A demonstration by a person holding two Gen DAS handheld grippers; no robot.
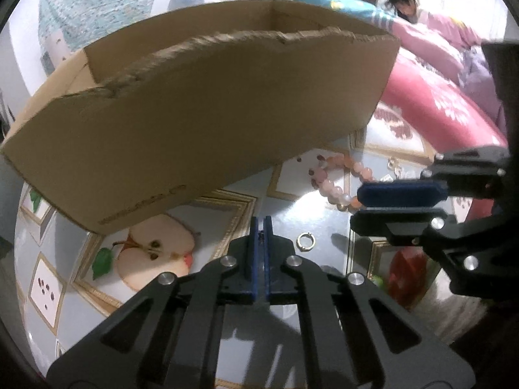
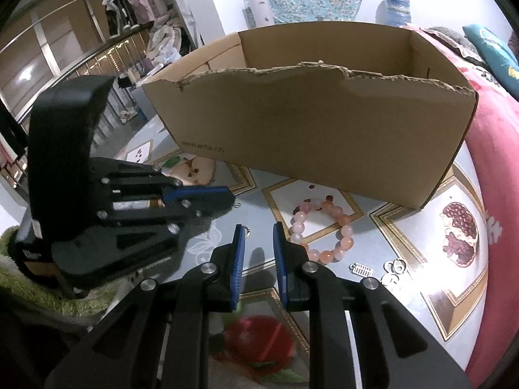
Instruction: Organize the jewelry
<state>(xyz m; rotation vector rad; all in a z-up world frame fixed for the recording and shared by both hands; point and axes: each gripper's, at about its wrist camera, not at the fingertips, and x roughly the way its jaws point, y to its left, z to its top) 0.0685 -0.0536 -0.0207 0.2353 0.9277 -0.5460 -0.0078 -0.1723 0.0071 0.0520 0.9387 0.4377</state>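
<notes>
While the left gripper (image 1: 259,223) has its jaws pressed together on something tiny — too small to name — carry it level to the box (image 1: 207,123); ring (image 1: 305,241) and bracelet (image 2: 319,231) lie on the worktop (image 2: 405,236), right gripper (image 2: 258,243) narrowly spread, empty.

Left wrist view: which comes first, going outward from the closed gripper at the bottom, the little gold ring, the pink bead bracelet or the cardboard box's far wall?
From the left gripper:
1. Gold ring, on the table just right of the fingertips.
2. Bead bracelet, farther off to the upper right, near the right gripper.
3. Cardboard box's far wall, behind its torn near edge.
</notes>
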